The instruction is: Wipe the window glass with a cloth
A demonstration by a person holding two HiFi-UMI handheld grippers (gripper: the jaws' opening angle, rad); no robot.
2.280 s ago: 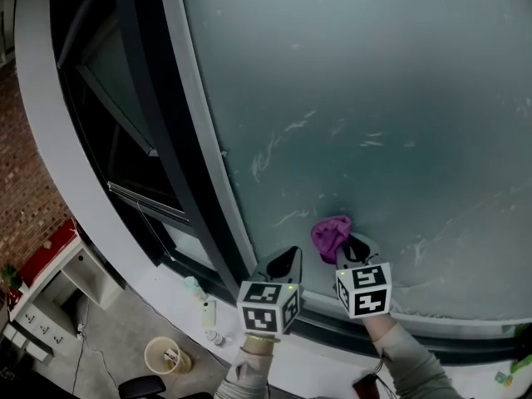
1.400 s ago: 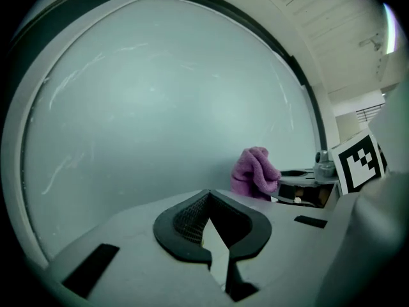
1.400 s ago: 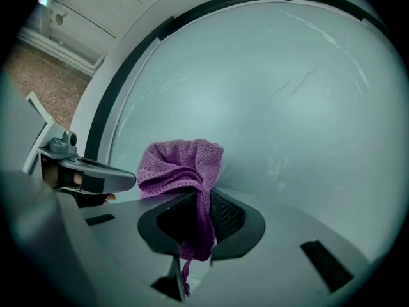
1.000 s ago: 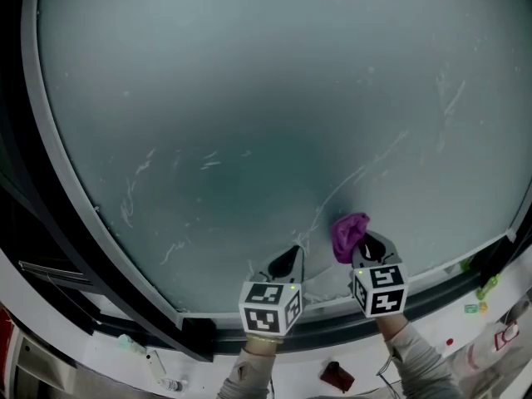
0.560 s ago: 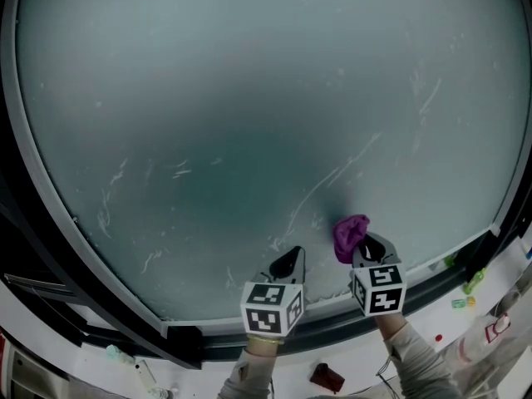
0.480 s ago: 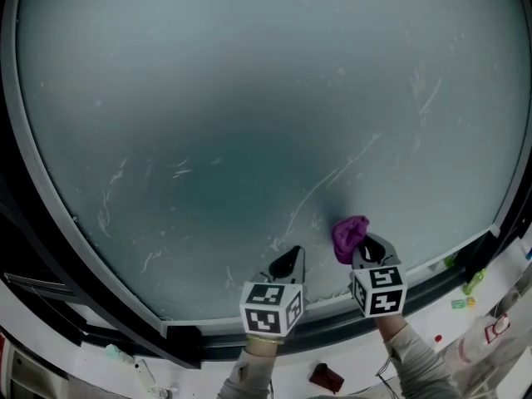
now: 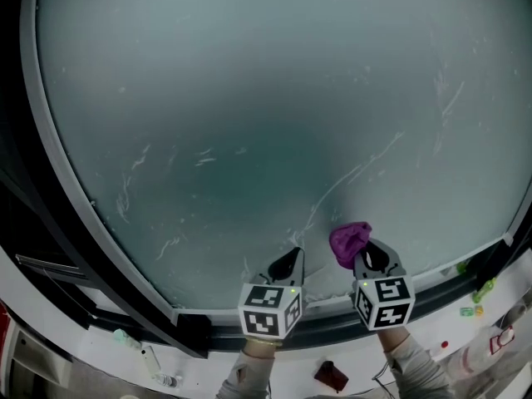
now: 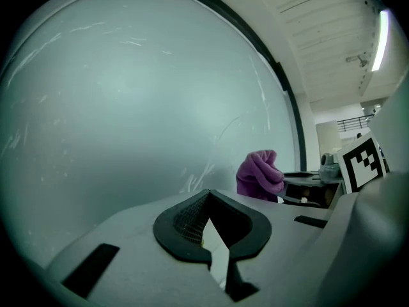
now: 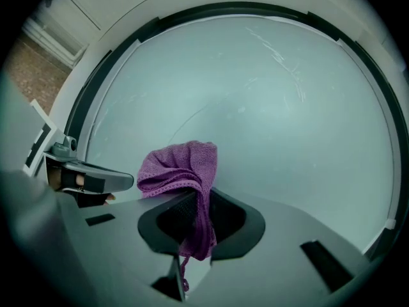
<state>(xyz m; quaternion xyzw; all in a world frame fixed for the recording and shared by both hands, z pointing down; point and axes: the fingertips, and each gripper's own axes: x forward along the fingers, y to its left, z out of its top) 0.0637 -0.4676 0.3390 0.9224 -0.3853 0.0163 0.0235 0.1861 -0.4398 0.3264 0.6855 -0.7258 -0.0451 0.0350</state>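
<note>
- The right gripper (image 7: 371, 260) stays clenched on a bunched purple knitted cloth (image 7: 349, 243), which is pressed to the large frosted window glass (image 7: 249, 98) just above the dark bottom window frame (image 7: 332, 324).
- In the last half second the cloth has slipped slightly toward that frame (a small shift). The long white streak (image 7: 357, 171) higher above the frame remains, so the wiping looks far from finished.
- The left gripper (image 7: 287, 264), jaws closed on nothing, hangs just above the frame.

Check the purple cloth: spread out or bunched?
Bunched. The purple cloth is wadded into a lump, pinched in the jaws of the right gripper, a tail hanging below.
</note>
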